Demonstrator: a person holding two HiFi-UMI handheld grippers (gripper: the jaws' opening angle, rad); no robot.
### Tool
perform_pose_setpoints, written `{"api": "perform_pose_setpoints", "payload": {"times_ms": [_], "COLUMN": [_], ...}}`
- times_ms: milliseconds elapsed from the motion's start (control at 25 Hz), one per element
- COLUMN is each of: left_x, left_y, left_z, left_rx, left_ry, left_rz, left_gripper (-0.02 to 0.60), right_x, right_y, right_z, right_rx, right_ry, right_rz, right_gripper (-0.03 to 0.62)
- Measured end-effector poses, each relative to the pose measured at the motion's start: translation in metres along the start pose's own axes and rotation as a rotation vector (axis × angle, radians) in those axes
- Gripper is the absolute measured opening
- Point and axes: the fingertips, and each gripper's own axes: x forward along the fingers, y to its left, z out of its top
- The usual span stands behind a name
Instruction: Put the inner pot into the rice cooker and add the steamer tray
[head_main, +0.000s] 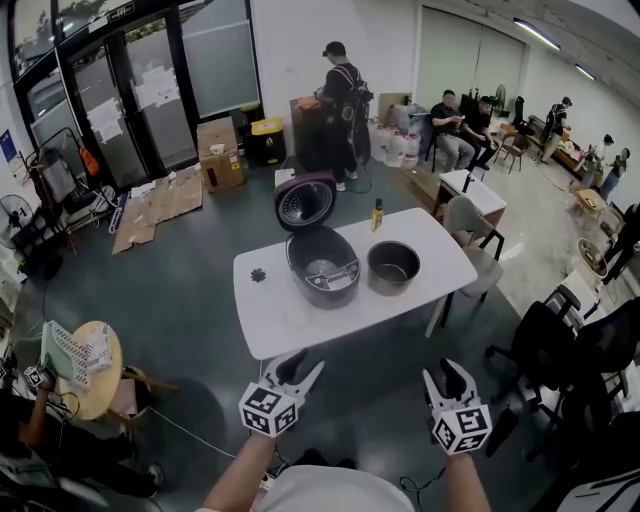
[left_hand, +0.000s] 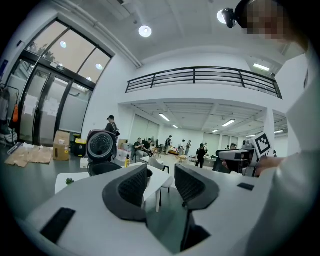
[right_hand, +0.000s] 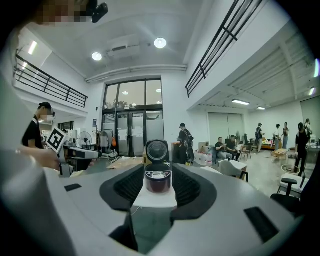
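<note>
Presently, both grippers are off the work. The left gripper (head_main: 297, 366) has its jaws parted, with nothing between the pads. The right gripper (head_main: 450, 378) has its jaws spread wide and is likewise empty.

- The rice cooker (head_main: 322, 265) sits well ahead of both grippers on the white surface (head_main: 290, 322). Its body is dark and rounded, and its lid (head_main: 305, 203) is swung up on the far side, showing a ribbed round inner face. The right gripper view frames it between the jaws, far off.
- The inner pot (head_main: 393, 266) stands just beside the cooker, ahead of the right gripper. It is 1 round dark-grey bowl, upright and empty.
- 1 small yellow bottle (head_main: 377, 213) stands at the far edge.
</note>
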Motion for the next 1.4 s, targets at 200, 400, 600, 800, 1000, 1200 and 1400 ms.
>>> {"api": "perform_pose_setpoints", "payload": {"times_ms": [200, 400, 600, 800, 1000, 1200, 1400], "left_x": [0.001, 0.011, 0.025, 0.047, 0.087, 0.135, 0.179], "left_y": [-0.003, -0.006, 0.001, 0.026, 0.061, 0.101, 0.144], "left_z": [-0.008, -0.008, -0.005, -0.003, 0.005, 0.016, 0.03], "left_rx": [-0.016, -0.006, 0.003, -0.002, -0.001, 0.004, 0.009], "left_ry": [0.003, 0.011, 0.015, 0.014, 0.021, 0.031, 0.05], "left_rz": [0.02, 0.021, 0.026, 0.024, 0.005, -0.033, -0.078], "left_gripper": [0.192, 0.192, 0.192, 0.193, 0.193, 0.195, 0.195], "right_x": [-0.004, 0.001, 0.017, 0.045, 0.088, 0.143, 0.197], "right_y": [-0.007, -0.016, -0.026, -0.037, -0.051, -0.068, -0.079], "right_z": [-0.002, -0.002, -0.007, -0.011, -0.008, -0.003, 0.007], "right_rx": [-0.002, 0.007, 0.02, 0.026, 0.02, 0.016, 0.025], "right_ry": [-0.001, -0.001, 0.006, 0.013, 0.032, 0.046, 0.052], "right_rz": [0.017, 0.017, 0.009, -0.008, -0.029, -0.062, -0.098], "right_gripper": [0.204, 0.204, 0.204, 0.204, 0.204, 0.204, 0.204]}}
